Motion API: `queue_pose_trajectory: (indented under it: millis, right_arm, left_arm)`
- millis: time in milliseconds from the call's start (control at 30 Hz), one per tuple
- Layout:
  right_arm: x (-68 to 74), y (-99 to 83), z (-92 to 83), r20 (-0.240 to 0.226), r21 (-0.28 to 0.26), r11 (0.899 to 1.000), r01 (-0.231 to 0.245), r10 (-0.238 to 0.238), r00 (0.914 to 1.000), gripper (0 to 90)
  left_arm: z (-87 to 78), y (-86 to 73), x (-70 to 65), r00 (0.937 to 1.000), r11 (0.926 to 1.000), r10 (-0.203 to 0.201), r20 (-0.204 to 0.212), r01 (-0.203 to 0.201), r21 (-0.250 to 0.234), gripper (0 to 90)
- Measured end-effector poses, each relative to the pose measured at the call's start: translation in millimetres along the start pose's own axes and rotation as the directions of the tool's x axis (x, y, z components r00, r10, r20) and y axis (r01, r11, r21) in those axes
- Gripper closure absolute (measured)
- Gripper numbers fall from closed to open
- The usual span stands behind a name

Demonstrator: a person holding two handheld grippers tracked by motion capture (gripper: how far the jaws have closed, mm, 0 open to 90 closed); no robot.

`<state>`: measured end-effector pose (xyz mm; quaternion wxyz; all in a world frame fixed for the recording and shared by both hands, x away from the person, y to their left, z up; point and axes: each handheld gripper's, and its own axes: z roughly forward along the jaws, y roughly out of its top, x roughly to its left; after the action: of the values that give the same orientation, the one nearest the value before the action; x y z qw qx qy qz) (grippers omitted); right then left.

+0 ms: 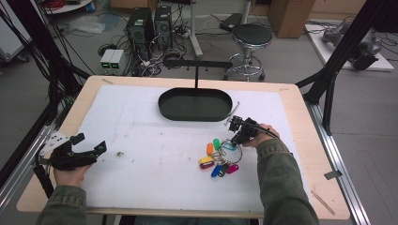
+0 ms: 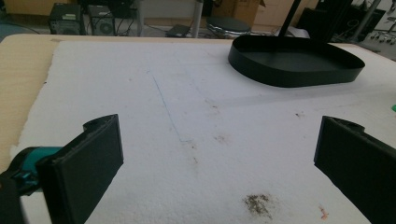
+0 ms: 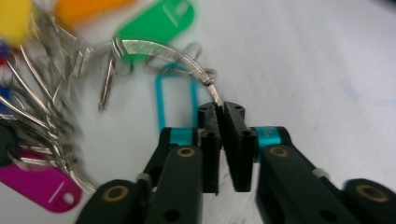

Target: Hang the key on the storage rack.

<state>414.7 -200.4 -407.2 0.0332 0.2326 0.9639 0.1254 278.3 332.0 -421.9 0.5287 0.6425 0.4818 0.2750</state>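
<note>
Pinching the big metal ring (image 3: 187, 63) of a bunch of keys, the right gripper (image 3: 222, 114) has its two black jaws pressed together on the thin wire at their tips. No earlier look is at hand, so only the clamp itself can be told. Past the jaw tips, the ring curves away toward a green tag (image 3: 156, 23), and a light blue tag (image 3: 176, 98) lies flat on the white mat (image 3: 303, 60) just beyond the tips. To one side of the jaws sit a pink tag (image 3: 35, 184) and a tangle of smaller rings and keys.

From the high view, the right gripper (image 1: 240, 131) stands at the near right part of the table, with the bunch of tags (image 1: 218, 159) just beside it, toward the person. A black oval tray (image 1: 195, 104) lies beyond it, well apart.

The left gripper (image 1: 84, 149) rests at the near left edge of the mat, its jaws wide apart with nothing between them; the tray (image 2: 296, 60) lies far ahead of it.
</note>
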Motion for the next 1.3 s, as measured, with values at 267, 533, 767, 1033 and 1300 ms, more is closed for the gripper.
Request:
queue_pose_trajectory:
  millis: [267, 533, 767, 1033, 1300]
  right_arm:
    - [-1.0, -5.7, -19.1, -0.013, -0.097, 0.994, -0.044, 0.043, 0.999, 86.3]
    - [-2.1, -14.8, -44.3, -0.067, -0.231, 0.962, -0.143, 0.131, 0.9891, 86.6]
    - [1.3, -16.6, -58.4, -0.13, -0.319, 0.93, -0.183, 0.148, 0.9804, 87.0]
    - [-3.1, -27.1, -79.2, -0.159, -0.446, 0.857, -0.257, 0.207, 0.9654, 87.2]
    - [-2.0, -31.7, -90.2, -0.148, -0.495, 0.834, -0.243, 0.195, 0.9696, 87.2]
  left_arm:
    - [-0.5, 0.2, 0.6, 1.0, 1.0, -0.002, -0.001, 0.002, 0.0, 1.7]
    - [-1.0, 0.3, 0.8, 0.9999, 1.0, -0.006, -0.008, 0.006, -0.005, 1.7]
    - [-1.2, 0.4, 0.5, 0.9999, 0.9999, -0.008, -0.006, 0.008, -0.008, 1.7]
    - [-0.6, 0.3, 0.4, 0.9999, 0.9999, -0.01, -0.005, 0.01, -0.005, 1.7]
    - [0.4, 0.2, 0.7, 0.9999, 0.9999, -0.014, -0.007, 0.014, -0.004, 1.8]
